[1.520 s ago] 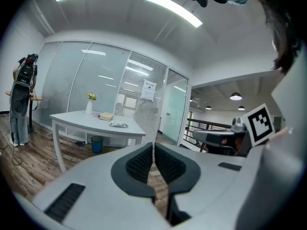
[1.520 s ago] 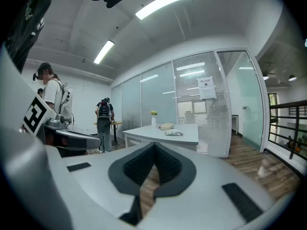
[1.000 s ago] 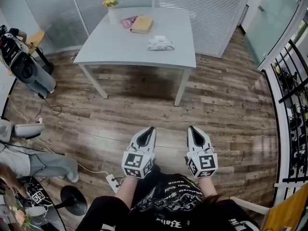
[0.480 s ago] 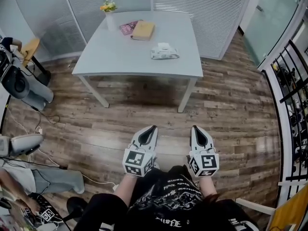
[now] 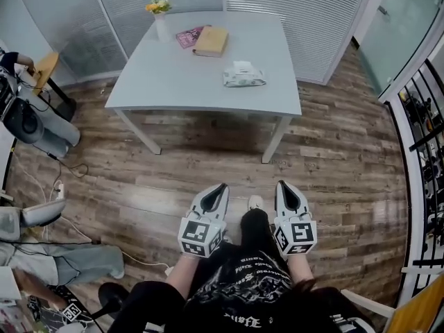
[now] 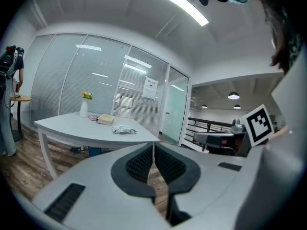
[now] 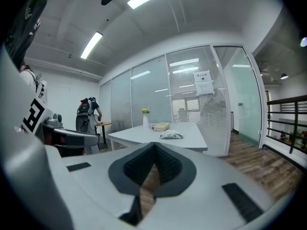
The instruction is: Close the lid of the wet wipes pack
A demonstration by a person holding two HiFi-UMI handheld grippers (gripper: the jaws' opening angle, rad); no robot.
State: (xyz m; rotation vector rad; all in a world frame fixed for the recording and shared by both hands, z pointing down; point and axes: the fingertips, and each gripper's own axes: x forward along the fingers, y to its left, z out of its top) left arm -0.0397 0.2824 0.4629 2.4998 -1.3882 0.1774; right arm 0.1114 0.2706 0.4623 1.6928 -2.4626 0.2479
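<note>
Wipes pack (image 5: pixel 244 75) lay on the table (image 5: pixel 173 82) in the upper middle of the head view, well apart from you, and it was too small to tell whether its lid stood open. Your left gripper (image 5: pixel 220 186) and right gripper (image 5: pixel 280 184) were at the lower middle, over the floor (image 5: pixel 333 158), each with jaws pressed together and nothing between them. By my judgement nothing of the task was done: you had not yet reached the table, and pressing the lid down was all left to do.
</note>
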